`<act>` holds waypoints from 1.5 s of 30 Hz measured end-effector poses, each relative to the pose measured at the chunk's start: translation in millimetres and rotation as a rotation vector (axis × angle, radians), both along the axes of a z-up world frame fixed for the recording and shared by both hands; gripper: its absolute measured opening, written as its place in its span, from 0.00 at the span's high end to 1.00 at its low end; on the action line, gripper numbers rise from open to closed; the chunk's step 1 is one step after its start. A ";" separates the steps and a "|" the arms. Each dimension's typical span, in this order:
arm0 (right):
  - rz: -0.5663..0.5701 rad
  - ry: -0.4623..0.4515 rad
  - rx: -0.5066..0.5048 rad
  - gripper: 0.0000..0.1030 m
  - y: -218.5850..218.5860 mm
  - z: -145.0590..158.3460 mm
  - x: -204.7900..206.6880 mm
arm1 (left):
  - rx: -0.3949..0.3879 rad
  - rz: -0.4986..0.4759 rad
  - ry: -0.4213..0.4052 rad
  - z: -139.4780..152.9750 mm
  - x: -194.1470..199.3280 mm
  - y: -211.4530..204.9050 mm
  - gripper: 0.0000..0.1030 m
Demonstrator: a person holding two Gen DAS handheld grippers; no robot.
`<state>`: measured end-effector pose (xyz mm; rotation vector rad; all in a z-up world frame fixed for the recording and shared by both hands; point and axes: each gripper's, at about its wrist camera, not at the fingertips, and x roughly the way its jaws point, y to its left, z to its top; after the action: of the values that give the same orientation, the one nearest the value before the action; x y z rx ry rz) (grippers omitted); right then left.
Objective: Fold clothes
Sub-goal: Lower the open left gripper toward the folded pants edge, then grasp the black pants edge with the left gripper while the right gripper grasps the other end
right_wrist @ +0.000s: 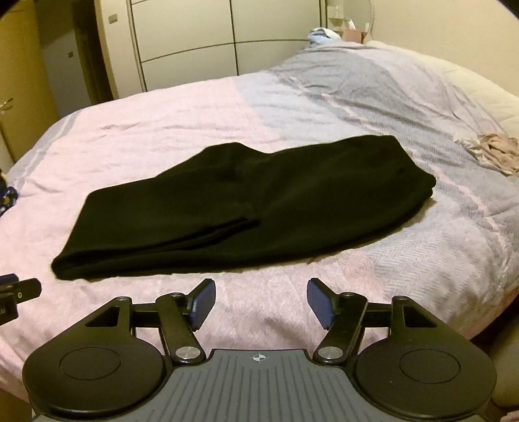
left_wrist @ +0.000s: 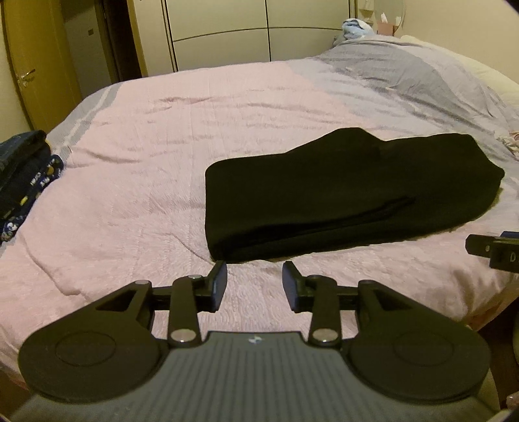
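Observation:
A black garment point(left_wrist: 350, 191) lies folded in a long flat bundle on the pink and grey bedspread point(left_wrist: 146, 168); it also shows in the right wrist view point(right_wrist: 246, 207). My left gripper point(left_wrist: 254, 285) is open and empty, just short of the garment's near left corner. My right gripper point(right_wrist: 261, 303) is open and empty, hovering just in front of the garment's near edge. The tip of the right gripper point(left_wrist: 486, 248) shows at the right edge of the left wrist view, and the tip of the left gripper point(right_wrist: 19, 290) at the left edge of the right wrist view.
A stack of folded dark blue clothes point(left_wrist: 22, 175) sits at the bed's left edge. A crumpled pale patterned garment point(right_wrist: 496, 151) lies at the right. Pillows point(right_wrist: 454, 74) are at the bed's head. Wardrobe doors point(left_wrist: 227, 29) and a door point(left_wrist: 29, 58) stand behind.

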<state>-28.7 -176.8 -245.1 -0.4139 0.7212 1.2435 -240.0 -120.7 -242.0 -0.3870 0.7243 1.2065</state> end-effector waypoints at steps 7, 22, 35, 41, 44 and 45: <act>0.013 -0.002 0.027 0.34 -11.3 7.3 -10.7 | 0.017 0.003 0.000 6.5 -4.6 -14.9 0.67; 0.008 -0.003 -0.003 0.34 3.9 -3.2 -11.0 | -0.017 0.000 -0.001 -2.5 -2.9 0.4 0.67; -0.001 0.024 -0.045 0.34 26.2 -25.0 9.9 | -0.027 -0.033 -0.047 -13.7 3.9 30.4 0.68; -0.089 0.151 0.047 0.34 25.5 -34.9 66.1 | 0.005 -0.076 -0.097 -17.9 7.1 56.4 0.68; -0.095 0.188 0.132 0.34 27.4 -33.9 89.3 | 0.012 -0.108 -0.127 -24.8 10.9 71.3 0.73; -0.092 0.203 0.150 0.34 30.0 -34.4 95.0 | 0.009 -0.110 -0.136 -28.9 11.9 77.4 0.76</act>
<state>66.3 -146.8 -279.6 -0.1311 0.8035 1.2540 -228.1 -43.3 -270.9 -0.4125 0.6154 1.0688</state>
